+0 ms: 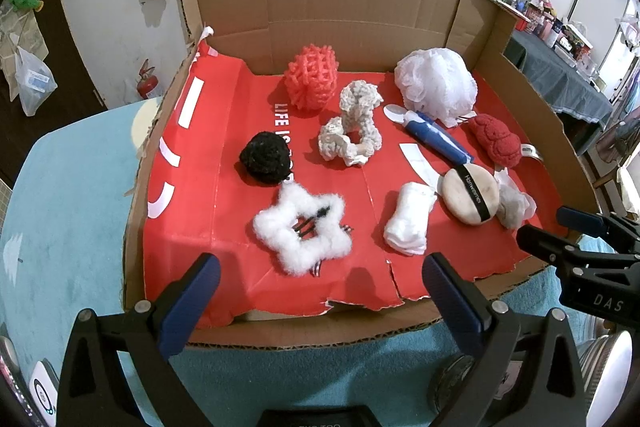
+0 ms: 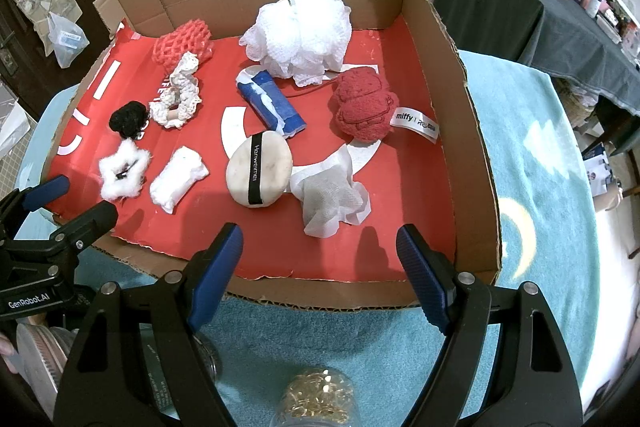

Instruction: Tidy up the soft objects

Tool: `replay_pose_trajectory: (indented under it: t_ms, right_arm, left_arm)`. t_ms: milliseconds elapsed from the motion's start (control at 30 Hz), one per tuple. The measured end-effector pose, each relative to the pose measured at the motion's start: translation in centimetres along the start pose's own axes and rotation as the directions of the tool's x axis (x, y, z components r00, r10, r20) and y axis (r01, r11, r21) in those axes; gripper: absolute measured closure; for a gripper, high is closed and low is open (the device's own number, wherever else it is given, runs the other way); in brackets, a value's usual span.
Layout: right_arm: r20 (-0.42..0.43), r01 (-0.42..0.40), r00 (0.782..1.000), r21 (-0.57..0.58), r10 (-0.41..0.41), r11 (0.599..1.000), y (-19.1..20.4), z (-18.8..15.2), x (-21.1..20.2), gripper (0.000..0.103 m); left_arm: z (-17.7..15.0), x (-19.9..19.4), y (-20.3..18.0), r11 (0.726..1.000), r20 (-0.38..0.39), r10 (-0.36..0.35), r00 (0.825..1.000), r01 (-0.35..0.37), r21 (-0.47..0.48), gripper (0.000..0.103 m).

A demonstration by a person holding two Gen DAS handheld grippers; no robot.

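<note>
Both grippers, left gripper (image 1: 320, 291) and right gripper (image 2: 320, 259), gape wide, holding nothing, at 6 o'clock of cardboard tray (image 2: 476, 131); powder puff (image 2: 259, 169) center, white loofah (image 2: 298, 35) at 12.

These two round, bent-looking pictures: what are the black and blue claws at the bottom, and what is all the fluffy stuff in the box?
No robot here: a person holds a two-finger gripper in each hand, and each carries a wide-angle camera looking along its fingers. One picture comes from the left gripper, the other from the right gripper. Both stand open and hold nothing, hovering at the near edge of a cardboard box with a red floor. Inside lie soft things: a white mesh bath pouf, a red plush toy, a round powder puff, a fluffy white star hair clip, a black scrunchie and others. The box rests on a light blue cloth.
</note>
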State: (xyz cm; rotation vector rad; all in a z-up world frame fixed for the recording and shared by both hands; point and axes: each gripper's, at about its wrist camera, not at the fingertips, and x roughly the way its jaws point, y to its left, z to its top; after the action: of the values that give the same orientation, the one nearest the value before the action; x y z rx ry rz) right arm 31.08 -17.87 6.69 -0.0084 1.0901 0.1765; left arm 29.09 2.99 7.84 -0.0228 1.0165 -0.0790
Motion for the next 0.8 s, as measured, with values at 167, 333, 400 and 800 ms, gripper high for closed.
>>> replay_pose_trajectory:
  t_ms: [167, 333, 400, 800]
  right_arm:
    - [0.001, 0.0, 1.0, -0.002, 0.0, 1.0, 0.01, 0.02, 0.01, 0.024]
    - [0.0, 0.001, 1.0, 0.0, -0.001, 1.0, 0.0, 0.04, 0.02, 0.024]
    - [0.0, 0.002, 1.0, 0.001, -0.002, 1.0, 0.0, 0.06, 0.03, 0.024]
    - [0.0, 0.002, 1.0, -0.001, -0.002, 1.0, 0.02, 0.07, -0.02, 0.024]
  left_arm:
    - [0.02, -0.03, -0.03, 1.0, 0.003, 0.003, 1.0, -0.003, 0.003, 0.0]
    - [-0.04, -0.05, -0.07, 1.0, 0.003, 0.002, 1.0, -0.002, 0.003, 0.0]
    - [0.03, -0.03, -0.03, 1.0, 0.003, 0.001, 1.0, -0.001, 0.001, 0.0]
    - [0.04, -0.03, -0.08, 1.0, 0.006, 0.003, 1.0, -0.003, 0.005, 0.0]
